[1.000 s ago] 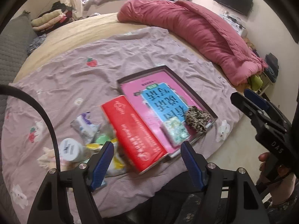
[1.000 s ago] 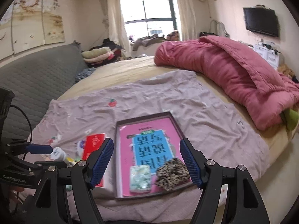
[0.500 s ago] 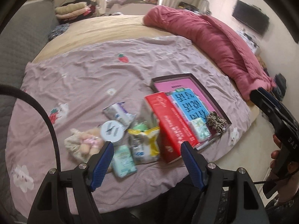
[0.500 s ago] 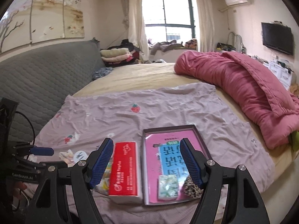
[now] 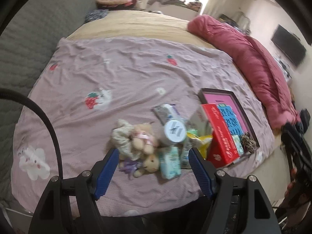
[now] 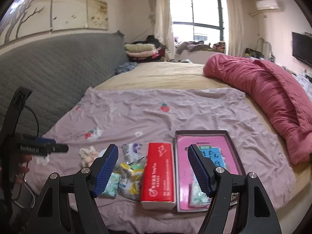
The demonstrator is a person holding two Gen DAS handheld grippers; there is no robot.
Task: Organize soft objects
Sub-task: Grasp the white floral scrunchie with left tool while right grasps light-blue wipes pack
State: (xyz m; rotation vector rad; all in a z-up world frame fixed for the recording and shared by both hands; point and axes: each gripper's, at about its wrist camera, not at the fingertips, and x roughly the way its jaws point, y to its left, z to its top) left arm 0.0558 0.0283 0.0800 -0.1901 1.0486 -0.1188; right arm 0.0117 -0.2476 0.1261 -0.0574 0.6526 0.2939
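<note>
A heap of small things lies near the bed's front edge: a tan plush bear (image 5: 143, 142), a cream scrunchie (image 5: 121, 136), a purple scrunchie (image 5: 130, 165), a mint tissue pack (image 5: 169, 161), a yellow packet (image 5: 200, 142) and a white-lidded jar (image 5: 174, 130). My left gripper (image 5: 153, 151) hovers open above this heap, holding nothing. To the right stand a red tissue box (image 5: 220, 134) and a dark tray (image 5: 216, 91) with a pink book, a tissue pack and a leopard scrunchie (image 5: 247, 143). My right gripper (image 6: 153, 147) is open and empty, above the red tissue box (image 6: 159, 169) and beside the tray (image 6: 200, 132).
Everything lies on a lilac sheet (image 5: 126, 68) over a beige bed. A pink quilt (image 5: 253, 58) runs along the right side. A grey padded headboard (image 6: 48, 68) lines the left, with folded clothes (image 6: 140, 50) behind. A hand (image 6: 21, 167) holds the left gripper's handle.
Both grippers have moved left along the bed's front edge. The plush toys and packs have come between the left fingers, and the red box between the right fingers. Neither opening changed.
</note>
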